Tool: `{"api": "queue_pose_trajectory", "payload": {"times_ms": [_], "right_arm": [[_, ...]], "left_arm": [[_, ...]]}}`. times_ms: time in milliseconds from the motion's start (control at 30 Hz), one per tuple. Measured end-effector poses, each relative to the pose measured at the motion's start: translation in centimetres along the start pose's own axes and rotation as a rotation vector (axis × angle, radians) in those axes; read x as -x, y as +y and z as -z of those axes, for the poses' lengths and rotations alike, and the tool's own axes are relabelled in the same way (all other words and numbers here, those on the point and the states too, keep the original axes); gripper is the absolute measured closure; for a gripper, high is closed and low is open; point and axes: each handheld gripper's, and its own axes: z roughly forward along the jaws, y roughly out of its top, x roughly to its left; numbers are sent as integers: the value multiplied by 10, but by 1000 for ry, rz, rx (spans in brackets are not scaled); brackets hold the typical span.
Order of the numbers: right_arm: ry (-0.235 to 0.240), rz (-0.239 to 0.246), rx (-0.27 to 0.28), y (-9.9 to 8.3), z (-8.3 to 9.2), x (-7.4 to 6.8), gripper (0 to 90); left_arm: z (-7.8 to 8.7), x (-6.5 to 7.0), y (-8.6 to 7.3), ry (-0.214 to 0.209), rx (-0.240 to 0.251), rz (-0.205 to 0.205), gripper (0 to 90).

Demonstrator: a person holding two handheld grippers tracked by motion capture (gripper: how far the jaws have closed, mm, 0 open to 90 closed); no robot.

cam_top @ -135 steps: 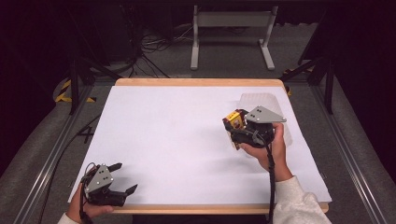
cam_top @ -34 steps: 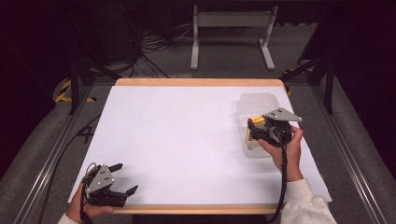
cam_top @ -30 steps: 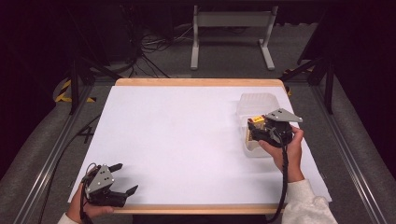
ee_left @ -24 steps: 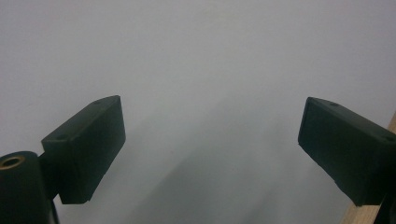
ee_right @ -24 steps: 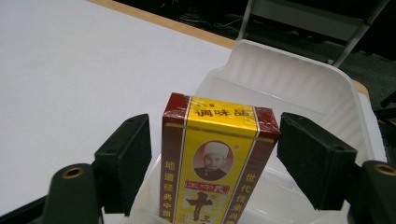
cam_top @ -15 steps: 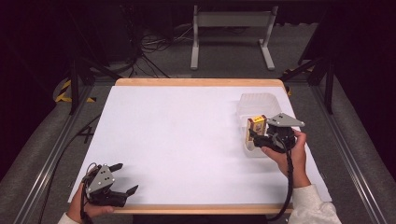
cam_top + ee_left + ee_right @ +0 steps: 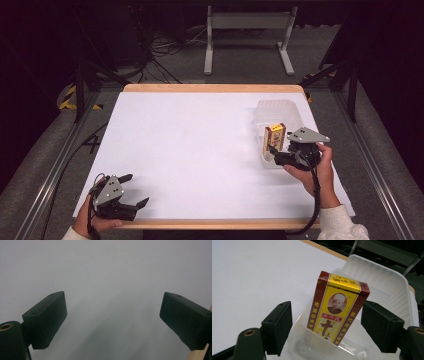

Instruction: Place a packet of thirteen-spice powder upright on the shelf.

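My right tongs (image 7: 327, 327) stand with the jaws parted on either side of the yellow-and-red box (image 7: 337, 311); there is a gap on both sides and the pads do not press it. The jaws have just been opening with the box between them. The box stands tilted in the near end of a clear plastic tray (image 7: 384, 280), on the right part of the white desk (image 7: 200, 150). My left tongs (image 7: 131, 192) rest at the near left corner of the desk, jaws wide apart and holding nothing.
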Motion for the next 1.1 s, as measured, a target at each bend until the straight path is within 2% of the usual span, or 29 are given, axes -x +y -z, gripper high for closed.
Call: {"api": "queue_pose_trajectory", "payload": {"times_ms": [400,1100], "right_arm": [[30,46,-4,-8,15,-4,250],[66,118,-26,-39,35,-11,237]], "left_arm": [[0,0,0,-1,1,-3,82],[0,0,0,-2,-1,-2,82]]}}
